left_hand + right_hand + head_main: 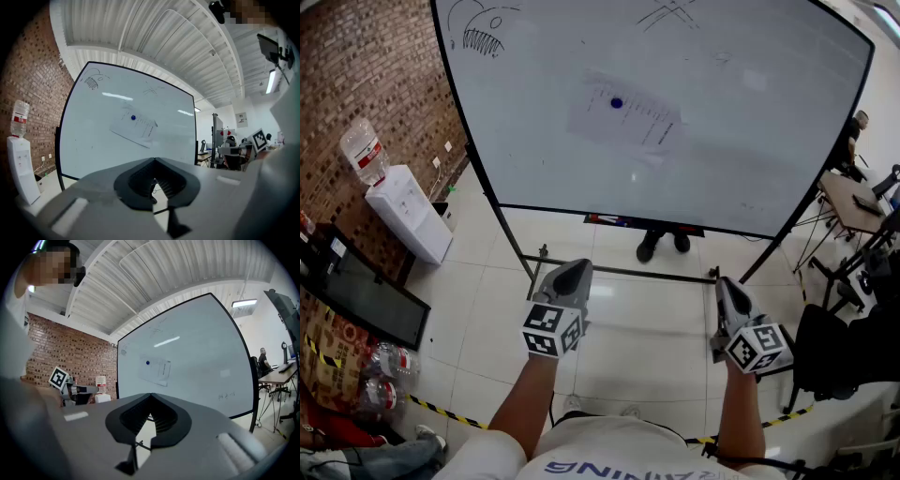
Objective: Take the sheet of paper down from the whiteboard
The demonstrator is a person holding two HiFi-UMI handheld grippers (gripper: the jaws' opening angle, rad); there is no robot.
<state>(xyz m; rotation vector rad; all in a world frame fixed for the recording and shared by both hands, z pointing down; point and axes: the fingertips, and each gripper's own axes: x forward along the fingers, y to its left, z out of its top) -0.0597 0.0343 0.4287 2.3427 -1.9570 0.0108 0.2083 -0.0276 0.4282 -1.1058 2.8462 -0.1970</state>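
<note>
Facing the whiteboard (750, 159), you hold the left gripper (570, 277) and right gripper (727, 291) closed and empty, well short of it; the sheet of paper (633, 120) hangs near the whiteboard's middle, pinned under a blue magnet (616, 103)

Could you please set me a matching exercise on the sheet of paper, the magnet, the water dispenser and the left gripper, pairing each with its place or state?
Things:
1. sheet of paper
2. blue magnet
3. water dispenser
4. left gripper

Places or states:
A. beside the brick wall, left of the board
B. jaws shut, nothing held, well short of the board
C. hanging tilted on the whiteboard
D. on the sheet, near its top edge

Pairs: 1-C, 2-D, 3-A, 4-B
</note>
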